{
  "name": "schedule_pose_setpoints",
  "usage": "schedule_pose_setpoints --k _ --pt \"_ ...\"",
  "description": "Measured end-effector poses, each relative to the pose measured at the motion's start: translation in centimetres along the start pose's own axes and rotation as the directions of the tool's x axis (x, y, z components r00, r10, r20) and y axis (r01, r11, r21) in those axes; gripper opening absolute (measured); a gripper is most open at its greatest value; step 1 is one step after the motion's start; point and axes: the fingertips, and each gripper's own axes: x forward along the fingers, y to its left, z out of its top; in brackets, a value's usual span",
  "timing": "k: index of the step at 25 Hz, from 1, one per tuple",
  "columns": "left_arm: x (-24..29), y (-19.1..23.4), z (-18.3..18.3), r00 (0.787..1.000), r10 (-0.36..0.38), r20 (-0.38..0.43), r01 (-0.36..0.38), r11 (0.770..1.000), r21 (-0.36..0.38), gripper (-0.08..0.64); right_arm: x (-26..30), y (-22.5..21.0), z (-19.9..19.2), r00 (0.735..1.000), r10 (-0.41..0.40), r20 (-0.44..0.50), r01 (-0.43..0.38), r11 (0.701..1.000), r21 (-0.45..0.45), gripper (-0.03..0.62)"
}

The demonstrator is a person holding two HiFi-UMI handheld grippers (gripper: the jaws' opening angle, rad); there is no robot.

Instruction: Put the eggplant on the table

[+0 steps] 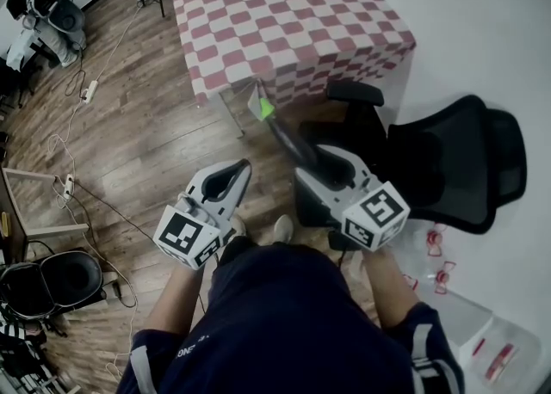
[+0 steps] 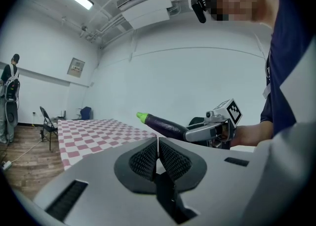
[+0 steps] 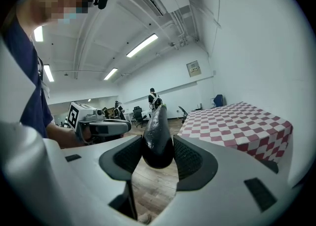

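Observation:
A dark purple eggplant (image 1: 281, 136) with a green stem end sticks out of my right gripper (image 1: 303, 160), which is shut on its thick end. In the right gripper view the eggplant (image 3: 158, 138) fills the gap between both pads and points ahead. The table (image 1: 284, 14), covered in a red-and-white checked cloth, stands ahead of both grippers; the eggplant's tip hangs just short of its near edge. My left gripper (image 1: 240, 169) is beside the right one, shut with nothing in it. Its pads meet in the left gripper view (image 2: 158, 157), where the eggplant (image 2: 165, 124) and the table (image 2: 94, 131) also show.
A black office chair (image 1: 456, 160) stands close on the right, partly under the right gripper. Cables and a power strip (image 1: 89, 91) lie on the wooden floor to the left. A black bin (image 1: 52, 280) sits at the lower left. A person (image 3: 155, 100) stands far back in the room.

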Motion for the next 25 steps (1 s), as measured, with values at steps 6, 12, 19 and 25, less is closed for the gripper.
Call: schedule_pose_setpoints --k 6,12,19,25 --pt "1.2 -0.5 0.0 1.0 0.005 -0.005 -0.005 1.0 -0.004 0.032 -0.4 -1.3 -0.8 1.0 -0.002 -0.016 0.002 1.0 0.018 0.21" --pt "2.4 1.1 0.4 1.0 0.006 -0.004 -0.006 1.0 0.005 0.032 1.0 -2.3 0.1 1.0 0.006 -0.01 -0.006 1.0 0.009 0.21" --pt "4.3 4.3 0.0 1.0 -0.01 -0.006 0.01 1.0 -0.009 0.032 3.0 -5.0 0.3 0.999 -0.029 -0.027 0.029 1.0 0.005 0.21" --pt "6.7 10.6 -0.5 0.999 -0.044 -0.03 0.043 0.999 -0.023 0.032 7.8 -8.8 0.2 0.994 -0.087 -0.067 0.09 0.995 0.033 0.21"
